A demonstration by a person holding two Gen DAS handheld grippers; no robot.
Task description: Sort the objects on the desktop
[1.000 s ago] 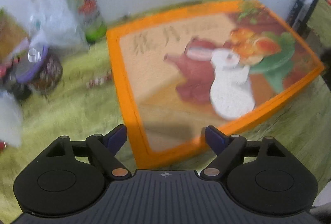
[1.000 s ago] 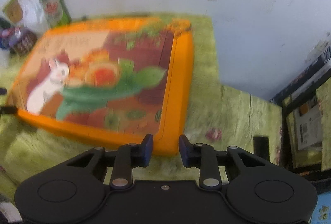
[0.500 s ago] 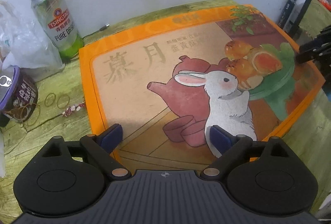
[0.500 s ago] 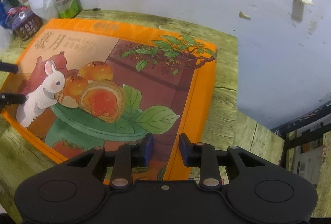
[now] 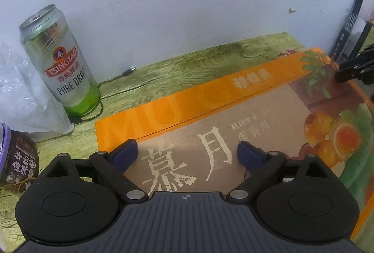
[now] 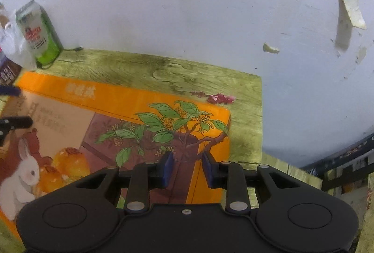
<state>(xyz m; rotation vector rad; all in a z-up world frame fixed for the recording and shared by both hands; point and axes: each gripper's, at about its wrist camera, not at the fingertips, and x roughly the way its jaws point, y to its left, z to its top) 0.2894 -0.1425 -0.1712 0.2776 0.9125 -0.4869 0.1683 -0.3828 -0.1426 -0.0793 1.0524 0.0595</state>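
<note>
Two sets of tongs hang over one large flat gift box (image 5: 233,117), which lies face up on the green wood-grain worktop (image 5: 187,66), its far long edge near the wall. The left tongs (image 5: 187,155) have just been opening and now stand wide apart over the printed lid, with nothing between the pads. The right tongs (image 6: 188,169) are nearly together, a narrow gap showing, and clamp nothing; they sit above the box's right end.

Judged step: approach for a two-handed lift or shift of the box. To do it well:
1. Bring each set of tongs to an opposite edge of the lid, not the broad face (the face gives no purchase).
2. Open the right tongs before contact.
3. Keep the box level; a wide, thin box is likely to flex or tip.

Materials: the box looks like smooth printed card, orange-bordered, with rounded corners. A tall aluminium beer can (image 5: 58,61) stands upright at the wall, well apart from the box, beside a crinkled clear plastic bag (image 5: 21,98) and a lidded brown cup (image 5: 16,159). A thin cable (image 5: 116,80) runs behind the can.
</note>
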